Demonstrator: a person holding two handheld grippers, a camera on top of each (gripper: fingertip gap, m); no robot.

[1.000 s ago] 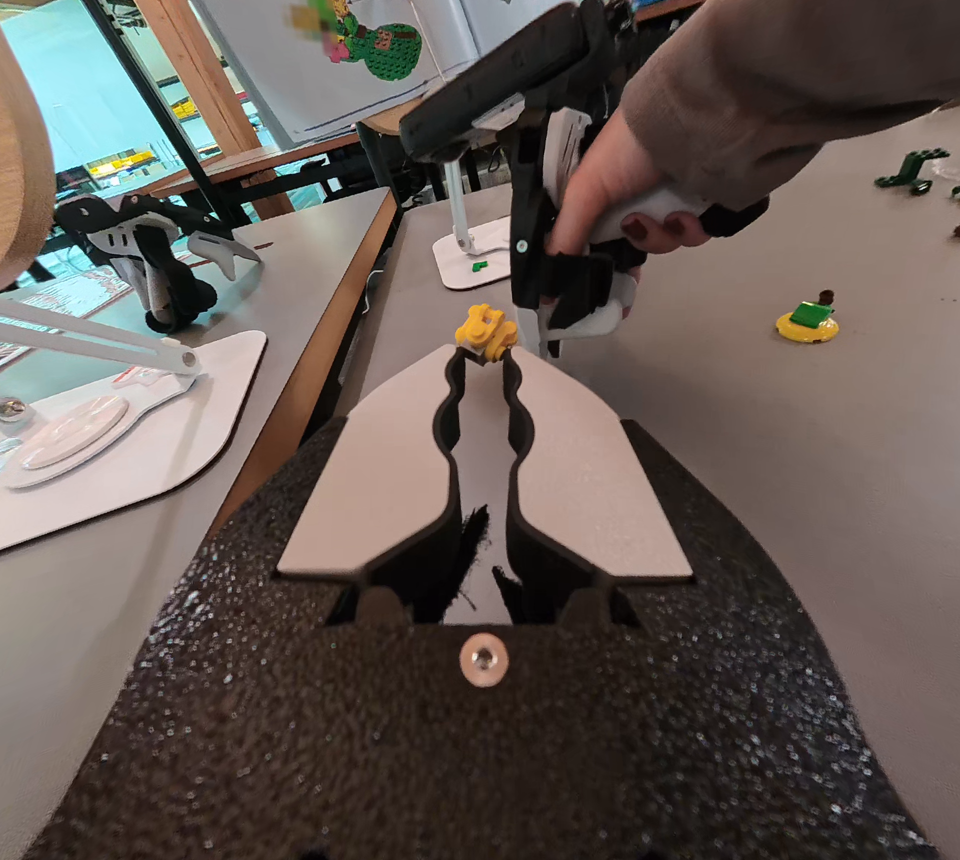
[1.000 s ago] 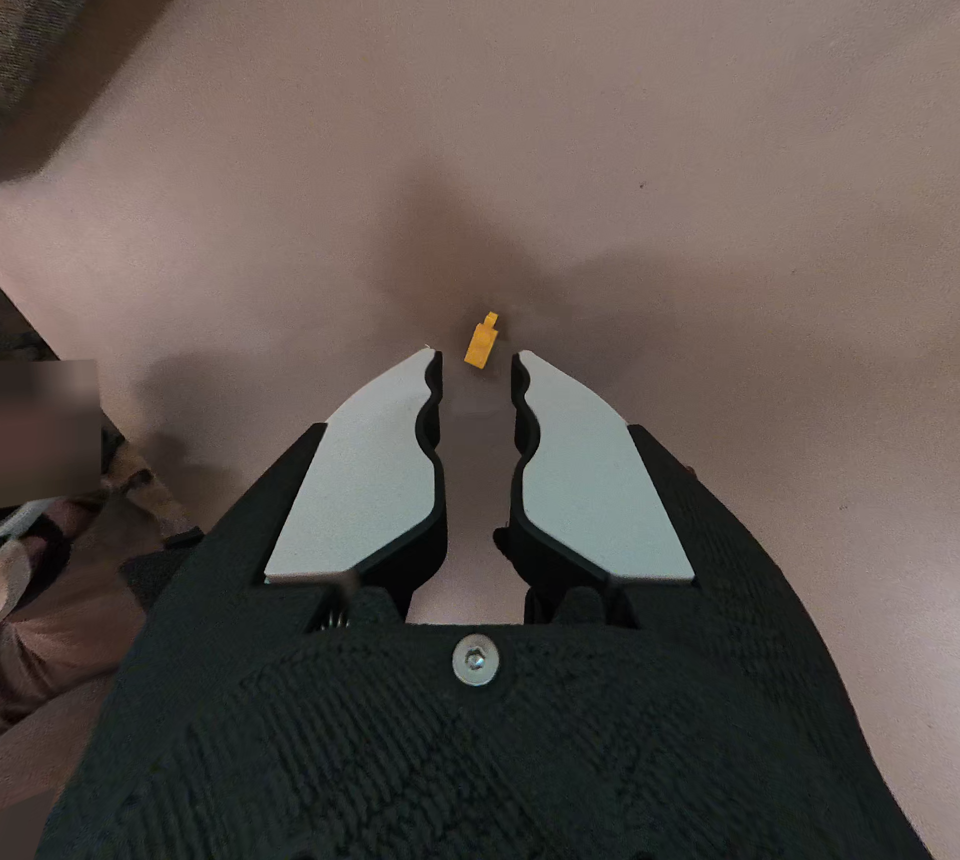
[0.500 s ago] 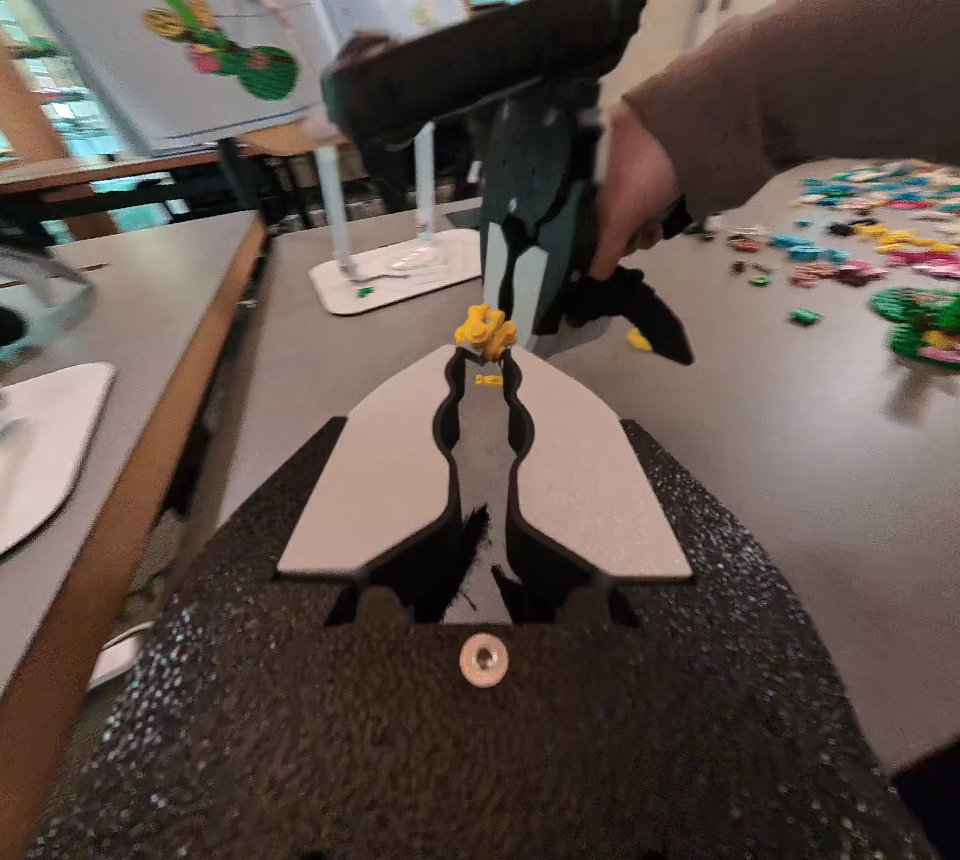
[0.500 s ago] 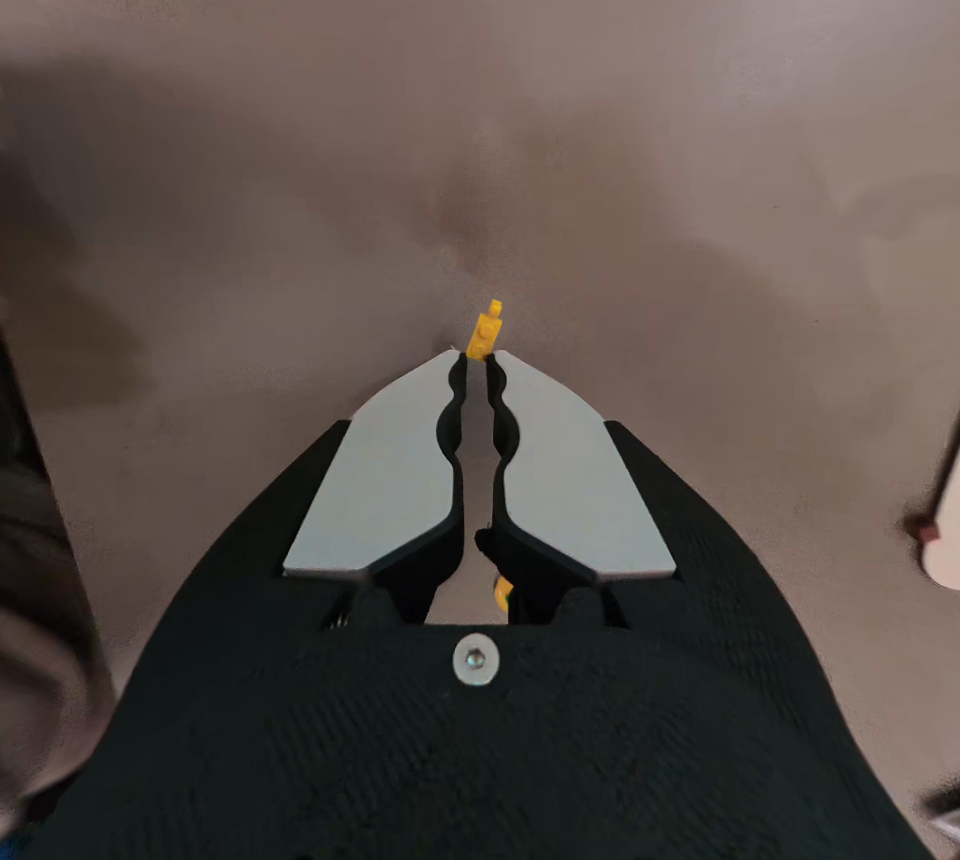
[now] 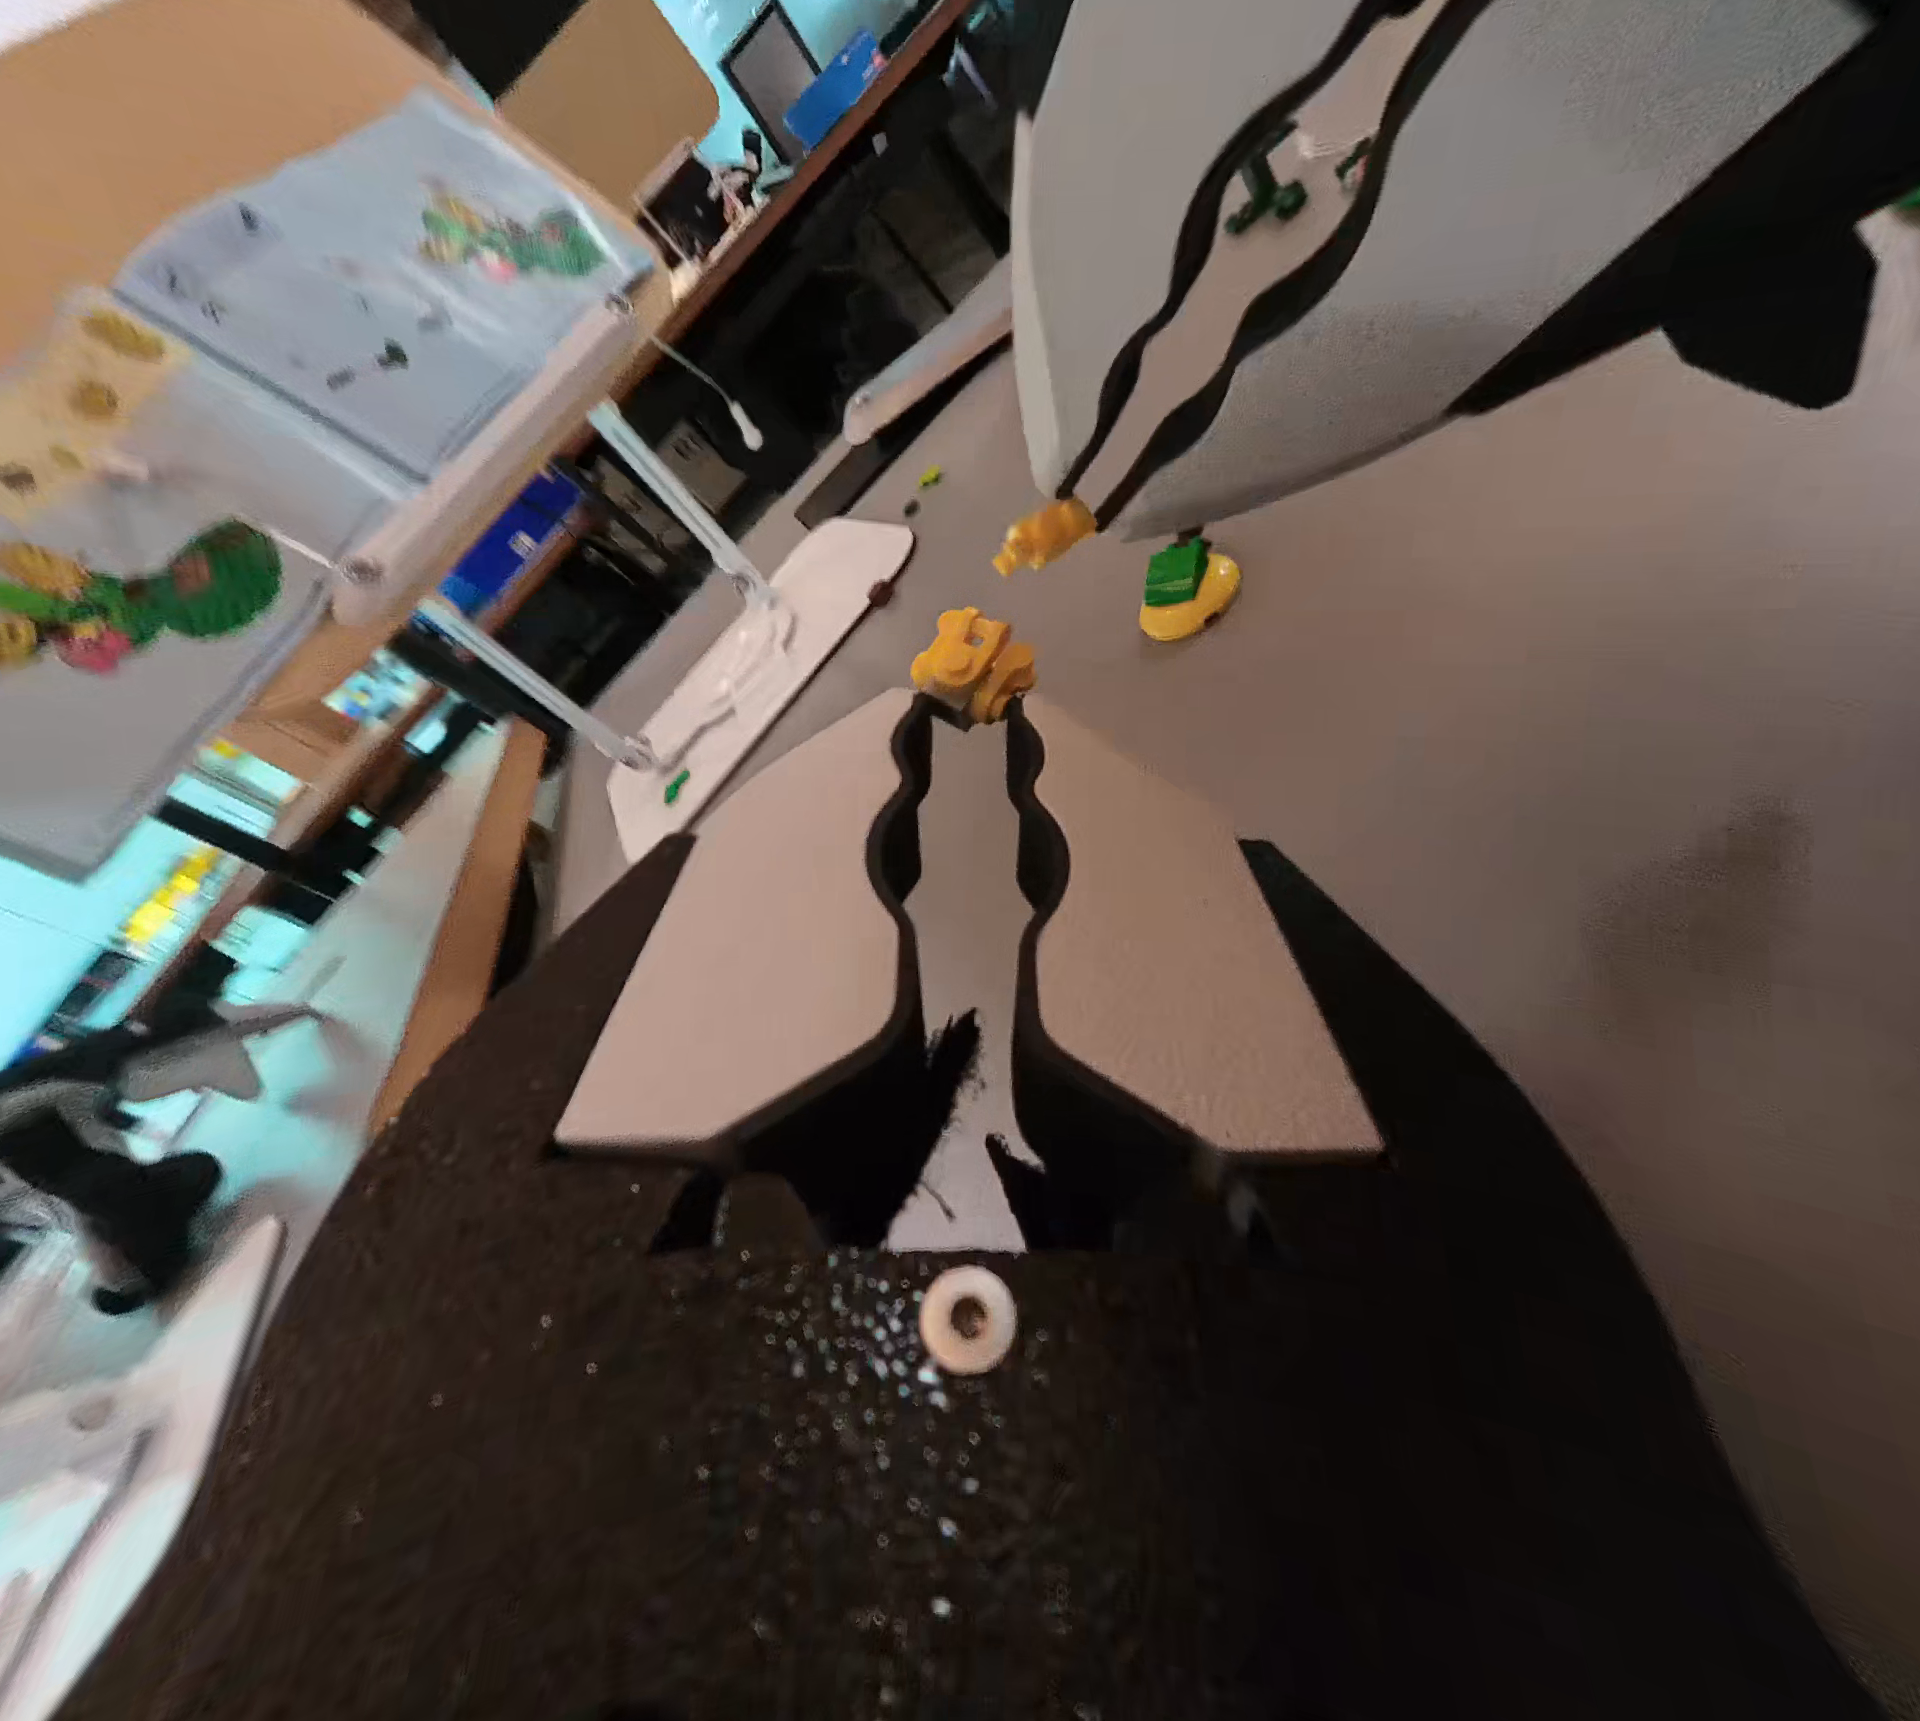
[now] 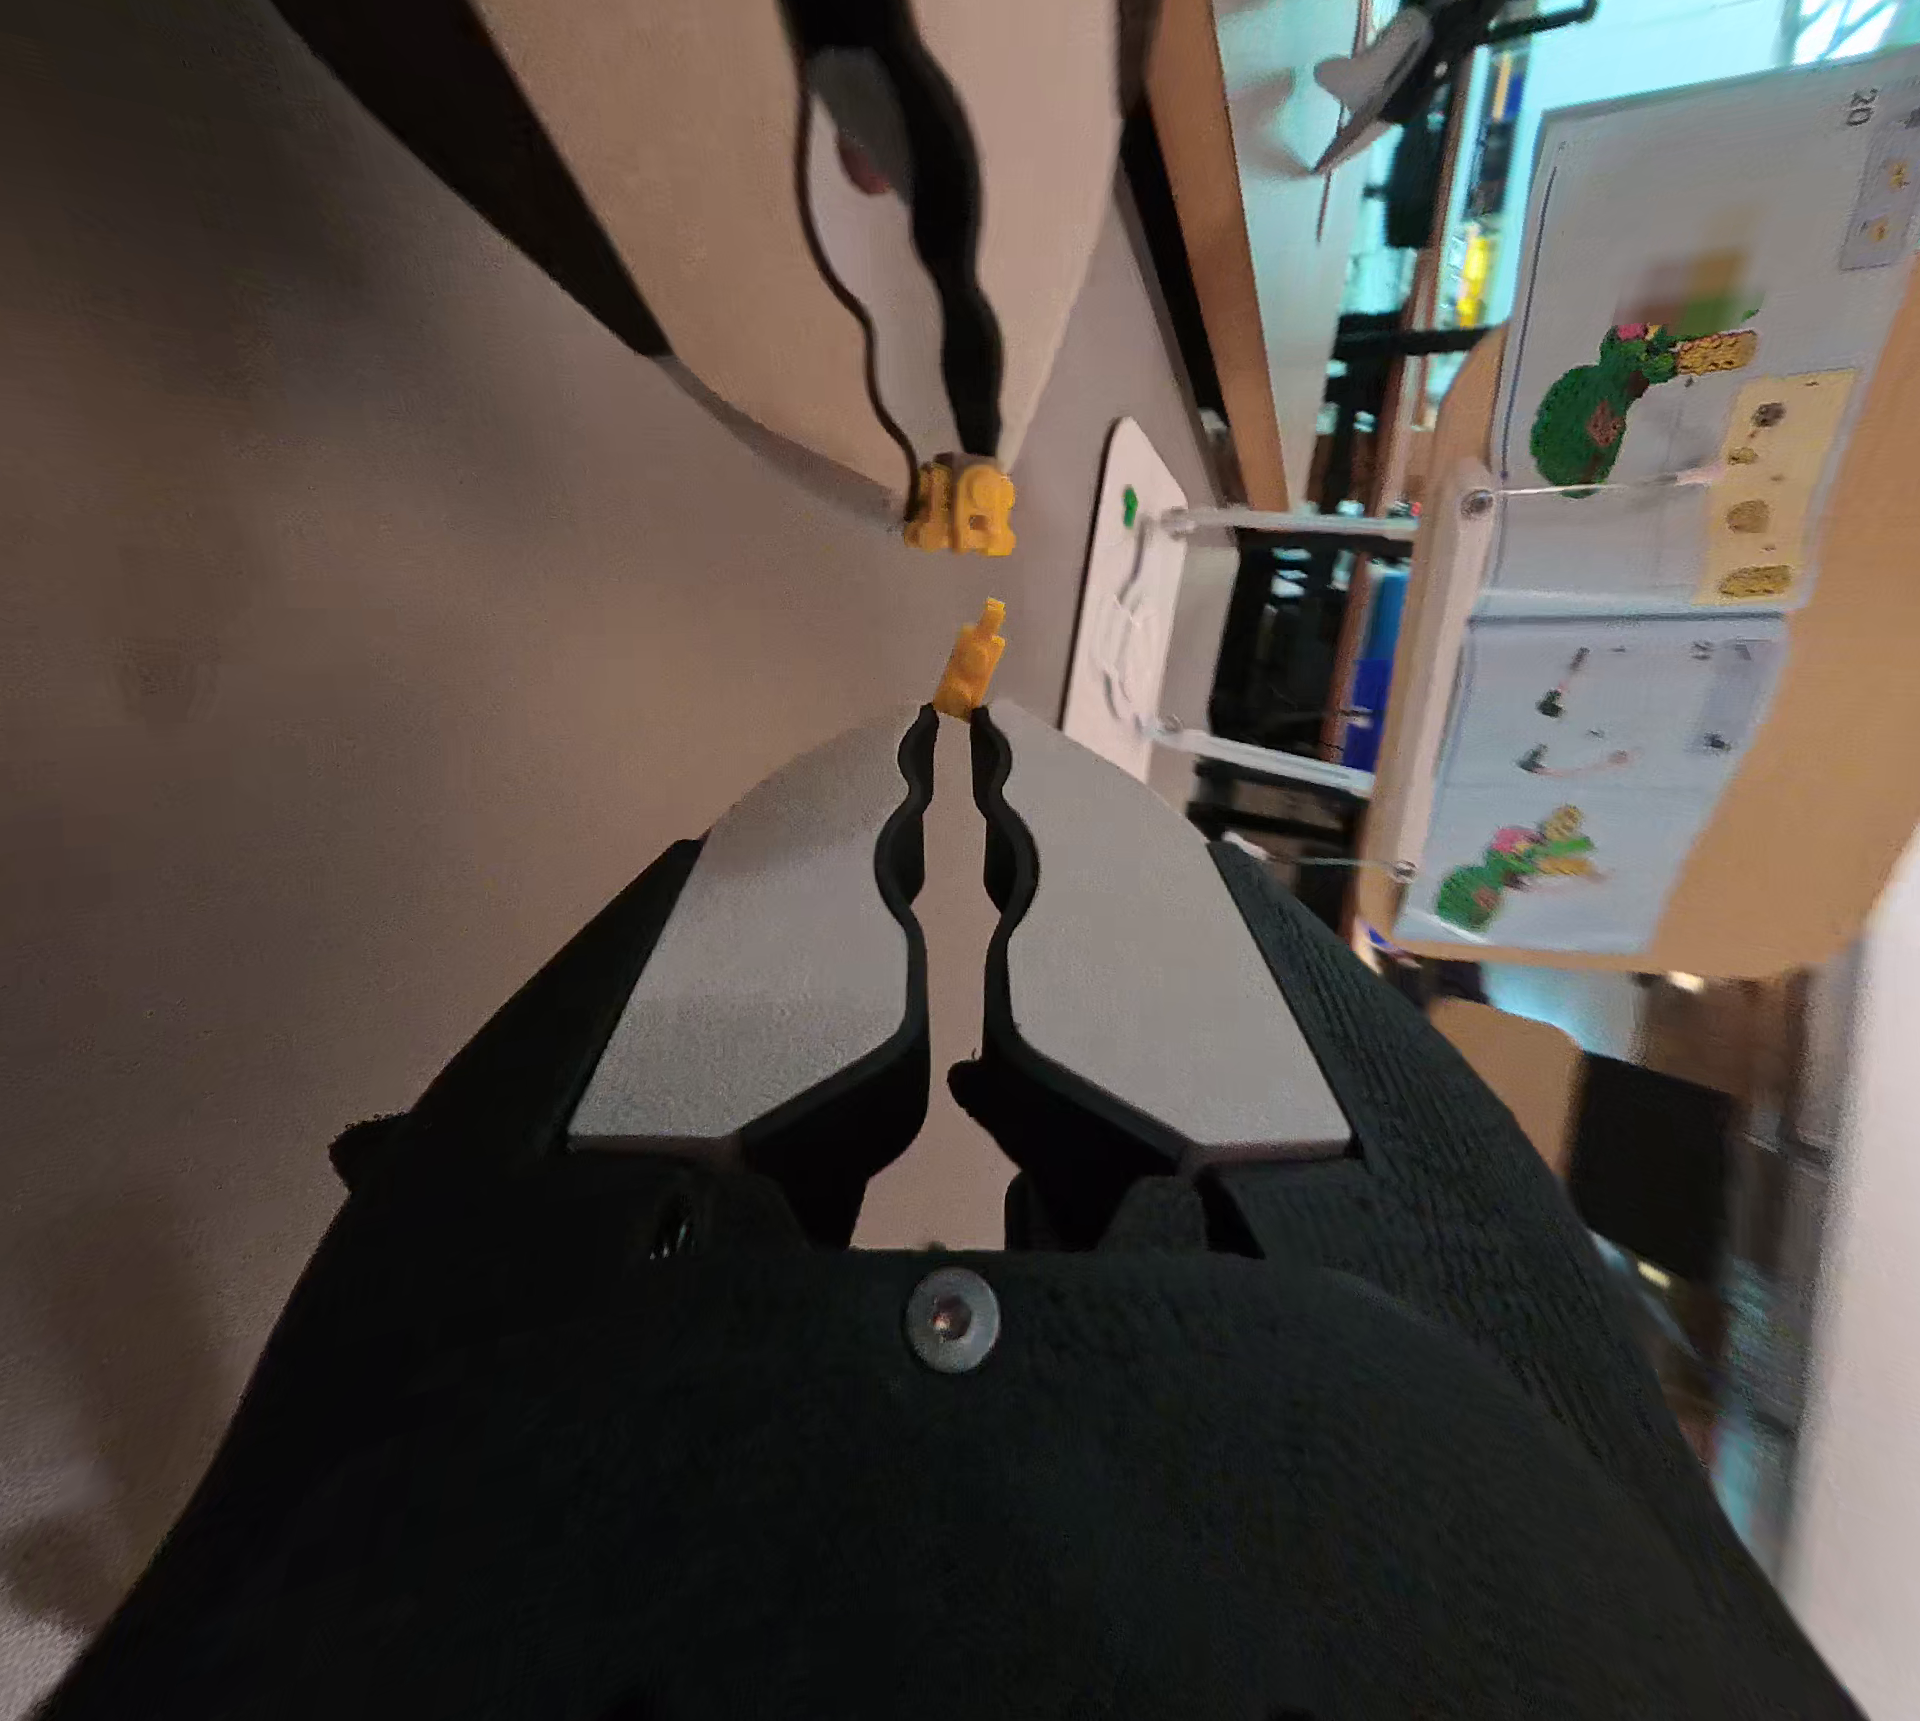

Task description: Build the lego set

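Note:
My left gripper (image 5: 961,707) is shut on a small yellow lego assembly (image 5: 971,658) held above the table. My right gripper (image 6: 951,713) is shut on a small yellow clip piece (image 6: 971,658) that sticks out past its tips. The two face each other tip to tip with a small gap between the pieces. In the left wrist view the right gripper (image 5: 1081,497) comes down from the top with its yellow piece (image 5: 1042,533). In the right wrist view the left gripper (image 6: 951,466) holds the yellow assembly (image 6: 961,508) just beyond my piece.
A yellow round piece with a green top (image 5: 1188,591) lies on the grey table (image 5: 1558,736). An open instruction booklet (image 5: 343,341) stands on a white stand (image 5: 769,653) at the left. Dark green pieces (image 5: 1262,201) lie farther back. A second table (image 5: 457,902) is on the left.
My right gripper closed on the yellow clip piece, lifted it off the table and turned to face the left gripper. Both grippers rotated and the two yellow pieces came close together.

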